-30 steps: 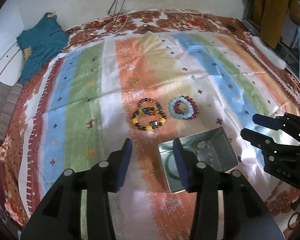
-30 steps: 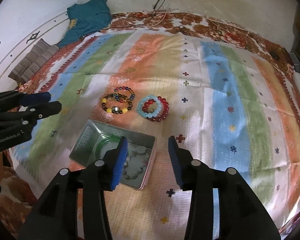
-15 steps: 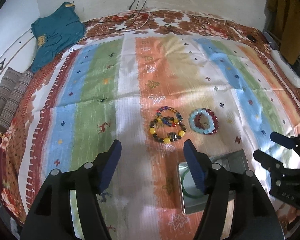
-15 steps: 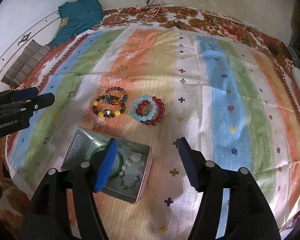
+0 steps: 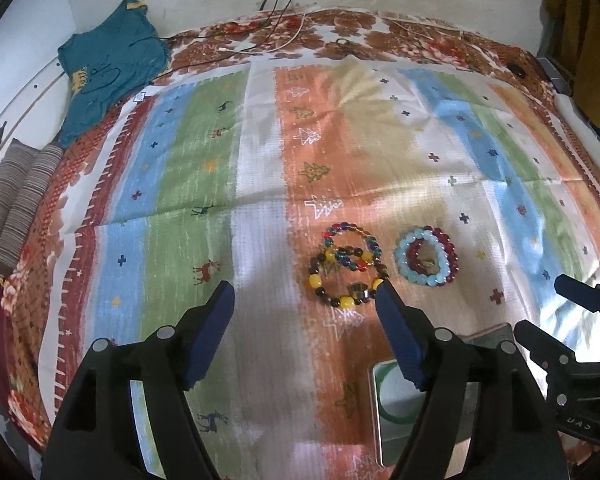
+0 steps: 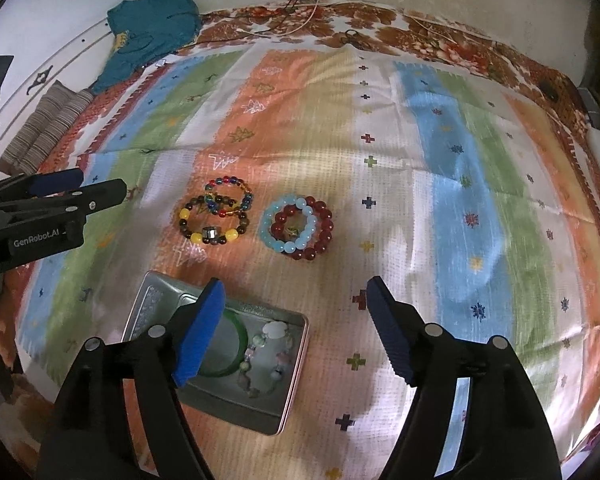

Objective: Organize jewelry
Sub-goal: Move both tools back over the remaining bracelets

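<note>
Nearest, the left gripper (image 5: 304,312) and the right gripper (image 6: 294,312) both hang above the striped cloth (image 6: 440,184), their jaws opening wide with nothing between them. Just under the right gripper sits an open metal tin (image 6: 260,408) holding a green bangle (image 6: 240,344) and a pale bead bracelet (image 6: 268,356). Beyond the tin, two piles of bracelets lie side by side on the cloth: a yellow-and-dark pile (image 6: 216,216) and, just beside it, a light-blue-and-red pile (image 6: 296,228). Farther back lie a teal shirt (image 6: 152,28) and cables (image 5: 284,20).
</note>
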A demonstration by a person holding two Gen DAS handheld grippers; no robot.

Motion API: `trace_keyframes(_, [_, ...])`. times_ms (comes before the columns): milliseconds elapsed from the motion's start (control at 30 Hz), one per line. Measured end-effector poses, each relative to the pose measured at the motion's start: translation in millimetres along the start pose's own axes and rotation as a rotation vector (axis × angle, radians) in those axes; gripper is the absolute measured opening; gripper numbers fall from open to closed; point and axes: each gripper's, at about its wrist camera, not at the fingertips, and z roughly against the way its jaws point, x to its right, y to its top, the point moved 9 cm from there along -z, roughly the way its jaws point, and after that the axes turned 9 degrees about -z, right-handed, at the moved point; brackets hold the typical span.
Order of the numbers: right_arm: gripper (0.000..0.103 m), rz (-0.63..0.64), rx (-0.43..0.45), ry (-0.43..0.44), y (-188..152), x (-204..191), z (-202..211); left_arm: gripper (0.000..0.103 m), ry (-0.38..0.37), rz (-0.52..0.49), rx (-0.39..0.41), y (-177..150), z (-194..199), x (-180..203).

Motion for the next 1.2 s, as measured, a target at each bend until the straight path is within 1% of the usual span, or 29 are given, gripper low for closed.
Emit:
trace_keyframes(67, [0.073, -0.003, -0.012, -0.016, 2.0, 1.8, -5.3, 0.074, 0.003, 0.003, -0.006, 2.4, -4.5, -1.2])
trace_keyframes(200, [0.073, -0.017, -0.037, -0.016, 5.9, 4.1, -16.0, 0.075, 0.008, -0.001, -0.017, 6.2, -13.4, -2.2])
trace_keyframes(433, [0.073, -0.043, -0.063, -0.014, 11.7, 8.3, -31.2, 0.075, -0.004, 0.006, -0.035, 13.6, -31.0, -4.0])
trace_keyframes(867, [0.073, -0.060, -0.109, -0.014, 20.6, 7.5, -61.1, 0.075, -0.004, -0.027, -0.072, 25.3, -67.5, 2.3])
trace_keyframes(1200, [0.073, -0.065, -0.141, -0.030, 27.1, 6.9, -83.1, 0.075, -0.037, -0.002, -0.113, 30.3, -91.7, -5.5])
